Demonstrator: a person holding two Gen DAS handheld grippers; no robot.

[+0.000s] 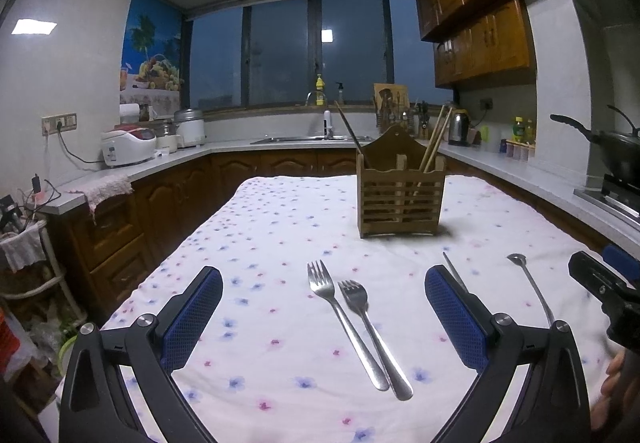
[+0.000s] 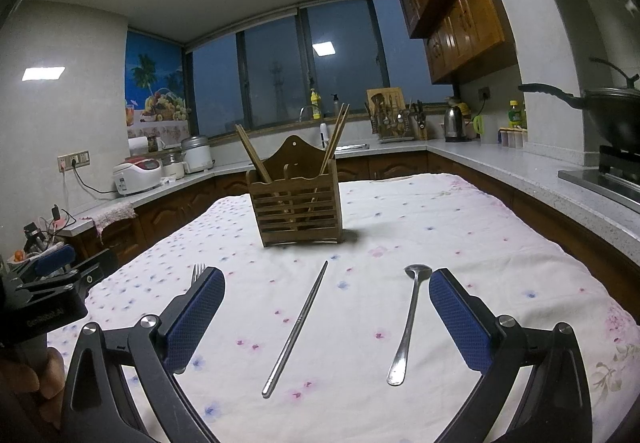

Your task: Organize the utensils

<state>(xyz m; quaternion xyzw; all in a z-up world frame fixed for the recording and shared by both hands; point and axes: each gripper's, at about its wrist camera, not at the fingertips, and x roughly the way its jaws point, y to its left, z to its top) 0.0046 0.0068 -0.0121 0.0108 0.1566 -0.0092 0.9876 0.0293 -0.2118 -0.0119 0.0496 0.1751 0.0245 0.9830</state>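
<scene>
Holder: the slatted brown wooden utensil holder with a peaked back (image 2: 298,203) stands upright toward the far half of the table, on the white cloth printed with small blue and pink flowers (image 2: 460,235).

Already in: wooden chopsticks (image 2: 251,158) lean out of the holder's left compartment and more from the right one — that looks like the part of the job done so far.

Still on the cloth, left side: two stainless steel forks (image 1: 352,323) lie side by side, handles touching near the ends, tines pointing toward the holder.

Still on the cloth, right side: a pair of slim metal chopsticks (image 2: 298,327) lies close together, and a long-handled steel spoon (image 2: 408,323) lies near them, apart, bowl toward the holder.

Left gripper: the black left gripper with blue pads (image 1: 324,317) hovers low over the forks, fingers spread wide, holding nothing.

Right gripper: the matching right gripper (image 2: 326,319) hangs over the metal chopsticks and spoon, fingers likewise wide apart and empty.

Progress: I'd judge it somewhere short of halfway — four kinds of metal pieces have yet to go in, none lifted.

What's left: picking up forks, metal chopsticks and spoon and standing each in a compartment.

Watch for: thin flat handles on soft cloth may be awkward to pinch.
</scene>
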